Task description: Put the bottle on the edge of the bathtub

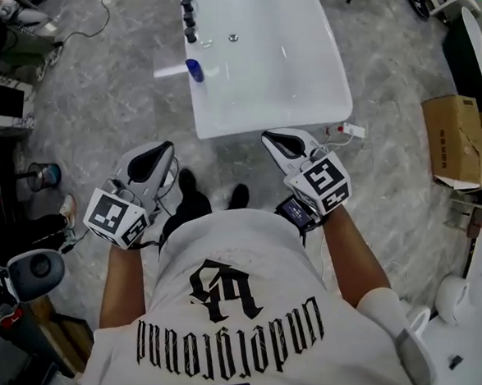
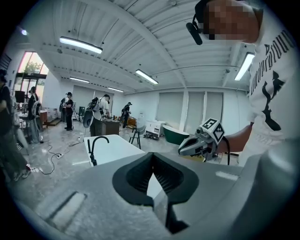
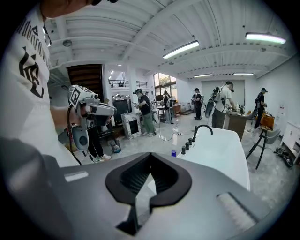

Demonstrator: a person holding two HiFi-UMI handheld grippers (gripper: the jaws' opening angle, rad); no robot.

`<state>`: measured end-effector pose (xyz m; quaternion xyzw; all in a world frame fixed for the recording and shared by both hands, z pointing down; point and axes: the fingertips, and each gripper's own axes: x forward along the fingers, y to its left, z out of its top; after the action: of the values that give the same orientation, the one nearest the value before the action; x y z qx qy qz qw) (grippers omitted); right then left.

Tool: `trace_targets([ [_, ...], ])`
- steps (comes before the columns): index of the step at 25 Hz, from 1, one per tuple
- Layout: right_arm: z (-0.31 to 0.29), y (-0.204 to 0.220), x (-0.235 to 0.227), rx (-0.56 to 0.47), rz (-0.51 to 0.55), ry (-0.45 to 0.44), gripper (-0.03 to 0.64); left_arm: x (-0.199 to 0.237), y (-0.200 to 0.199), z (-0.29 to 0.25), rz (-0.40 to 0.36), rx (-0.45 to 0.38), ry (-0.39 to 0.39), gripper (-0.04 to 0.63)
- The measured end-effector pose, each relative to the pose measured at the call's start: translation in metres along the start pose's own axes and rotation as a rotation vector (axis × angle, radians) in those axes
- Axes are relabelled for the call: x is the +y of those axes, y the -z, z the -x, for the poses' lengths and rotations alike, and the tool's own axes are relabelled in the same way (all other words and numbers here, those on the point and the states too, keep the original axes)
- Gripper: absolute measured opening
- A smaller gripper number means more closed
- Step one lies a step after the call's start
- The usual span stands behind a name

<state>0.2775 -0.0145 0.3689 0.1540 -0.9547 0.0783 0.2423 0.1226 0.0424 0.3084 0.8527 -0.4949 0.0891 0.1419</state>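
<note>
**Tongs.** The left tongs [image 1: 162, 150] and the right tongs [image 1: 271, 138] are both fully closed, pad against pad, with nothing between them. Both are held in front of the person's torso and point towards the near end of the white bathtub [image 1: 285, 63]. Neither touches it. In the head view, the right tongs' tips lie just short of the bathtub's near right corner. The left tongs are further back, over the grey floor [image 1: 97, 128].

**Bottle.** The blue bottle [image 1: 194, 69] stands on the bathtub's left edge, near the black faucet [image 1: 188, 13] and well apart from both tongs.

**Surroundings.** 1 cardboard box [image 1: 459, 139] lies on the floor, right of the bathtub.
</note>
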Motion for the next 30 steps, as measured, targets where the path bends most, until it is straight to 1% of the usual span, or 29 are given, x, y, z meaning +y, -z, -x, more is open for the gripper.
trace_targets([
  [2,0.004,0.002,0.007,0.004,0.004,-0.005,0.002,-0.004,-0.001,0.009,0.003,0.009,-0.019,0.008],
  [5,0.005,0.003,0.02,-0.001,0.007,-0.012,0.002,-0.007,0.004,0.021,-0.005,0.006,-0.016,0.008],
  [9,0.005,0.007,0.045,-0.011,0.007,-0.027,0.002,-0.013,0.007,0.031,0.023,0.01,0.012,0.008],
  [12,0.006,0.006,0.067,-0.012,0.013,-0.022,0.002,-0.016,0.012,0.044,0.011,-0.004,0.046,0.008],
  [14,0.006,0.006,0.083,-0.01,0.012,-0.007,0.002,-0.018,0.015,0.057,0.009,0.002,0.06,0.008],
  [16,0.005,0.007,0.102,-0.009,0.001,0.007,0.002,-0.018,0.021,0.074,0.011,0.006,0.071,0.008],
  [19,0.003,0.005,0.129,-0.004,-0.01,0.031,0.002,-0.011,0.032,0.103,0.021,-0.009,0.077,0.008],
  [26,0.001,-0.016,0.203,-0.042,0.024,0.071,0.002,-0.001,0.053,0.187,0.026,-0.022,0.075,0.008],
  [30,0.0,-0.028,0.243,-0.064,0.027,0.089,0.002,-0.005,0.061,0.228,0.034,-0.039,0.088,0.008],
])
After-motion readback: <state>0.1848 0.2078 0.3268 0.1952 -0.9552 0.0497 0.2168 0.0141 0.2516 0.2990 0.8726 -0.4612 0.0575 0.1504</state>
